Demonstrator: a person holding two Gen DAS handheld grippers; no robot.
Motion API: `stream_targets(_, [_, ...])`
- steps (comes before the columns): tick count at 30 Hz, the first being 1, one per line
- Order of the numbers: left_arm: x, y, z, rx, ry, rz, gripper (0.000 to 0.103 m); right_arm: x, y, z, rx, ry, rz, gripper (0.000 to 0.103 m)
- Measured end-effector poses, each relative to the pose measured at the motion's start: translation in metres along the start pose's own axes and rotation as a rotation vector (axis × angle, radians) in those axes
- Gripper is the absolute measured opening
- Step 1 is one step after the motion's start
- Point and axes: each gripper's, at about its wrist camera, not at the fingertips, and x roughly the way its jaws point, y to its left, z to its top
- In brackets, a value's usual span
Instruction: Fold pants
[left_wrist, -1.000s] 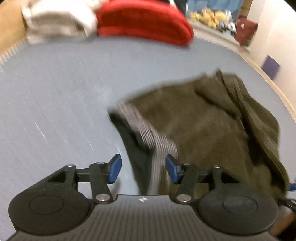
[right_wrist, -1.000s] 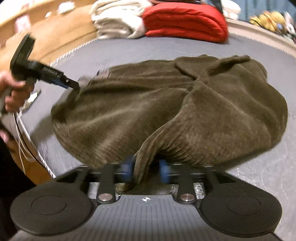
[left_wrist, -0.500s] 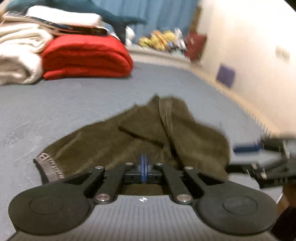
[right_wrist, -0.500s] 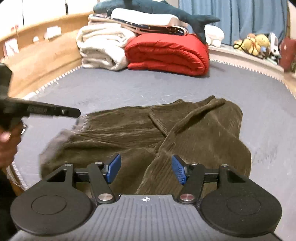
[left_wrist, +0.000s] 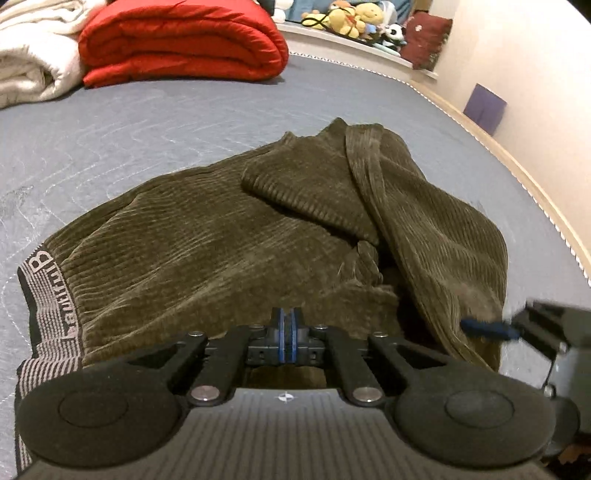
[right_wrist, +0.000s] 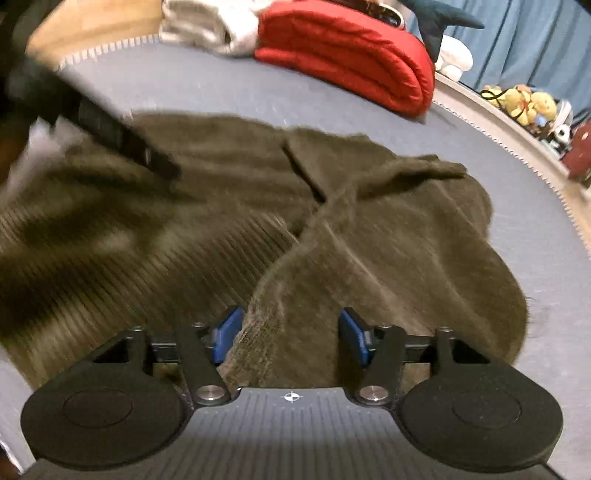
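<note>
Both grippers work low over the pants, which lie bunched and crossed on the grey-blue mattress, waistband at the left of the left wrist view. Left gripper has its blue pads pressed together at the near edge of the corduroy; whether any cloth is pinched between them I cannot tell (the edge sits right below the pads). Right gripper has its jaws wide apart, straddling a raised ridge of a leg that runs up between them.

To do this step well, I judge the right should close on that ridge close to its hem, both layers together, then draw it out straight before any folding, since one leg lies twisted across the other. The left should anchor the waist side so the cloth does not drag.

Hems and crotch are buried in folds. The right wrist view is smeared with motion, and the left gripper there is only a dark streak. A red quilt lies folded well beyond.
</note>
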Motion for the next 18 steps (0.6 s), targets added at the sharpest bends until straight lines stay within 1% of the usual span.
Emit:
stream_targets(1, [0.001,-0.002,0.002,-0.001,-0.001,-0.002,0.005,-0.001,-0.001,-0.003,-0.007,0.003,-0.001,0.045])
stream_targets(2, [0.001,0.000,0.002,0.001,-0.001,-0.004,0.005,-0.004,-0.004,-0.005,-0.005,0.004,0.007,0.034])
stream_targets(3, [0.001,-0.001,0.002,0.005,0.001,-0.007,0.006,-0.009,-0.008,-0.008,0.002,0.003,0.022,0.019])
stream_targets(4, [0.002,-0.002,0.000,0.009,0.004,-0.010,0.006,-0.013,-0.011,-0.010,0.009,0.004,0.039,0.014])
stream_targets(6, [0.005,-0.006,-0.001,0.018,0.013,-0.011,0.006,-0.026,-0.018,-0.018,0.006,0.006,0.063,0.010])
stream_targets(9, [0.009,-0.012,-0.005,0.035,0.029,-0.016,0.006,-0.048,-0.024,-0.035,-0.039,0.030,0.059,0.008])
stream_targets(10, [0.009,-0.014,-0.006,0.039,0.032,-0.021,0.006,-0.052,-0.028,-0.042,-0.050,0.038,0.070,0.008])
stream_targets(13, [0.005,-0.021,-0.008,0.054,0.029,-0.036,0.009,-0.068,-0.035,-0.067,-0.110,0.074,0.117,0.008])
stream_targets(15, [0.004,-0.024,-0.010,0.065,0.023,-0.036,0.013,-0.081,-0.037,-0.085,-0.165,0.114,0.170,0.008])
stream_targets(16, [0.004,-0.025,-0.011,0.068,0.023,-0.034,0.014,-0.088,-0.039,-0.093,-0.181,0.128,0.190,0.008])
stream_targets(17, [0.004,-0.025,-0.011,0.068,0.025,-0.032,0.014,-0.093,-0.041,-0.098,-0.177,0.127,0.192,0.008])
stream_targets(18, [0.004,-0.025,-0.011,0.068,0.028,-0.029,0.014,-0.097,-0.048,-0.099,-0.143,0.117,0.190,0.009])
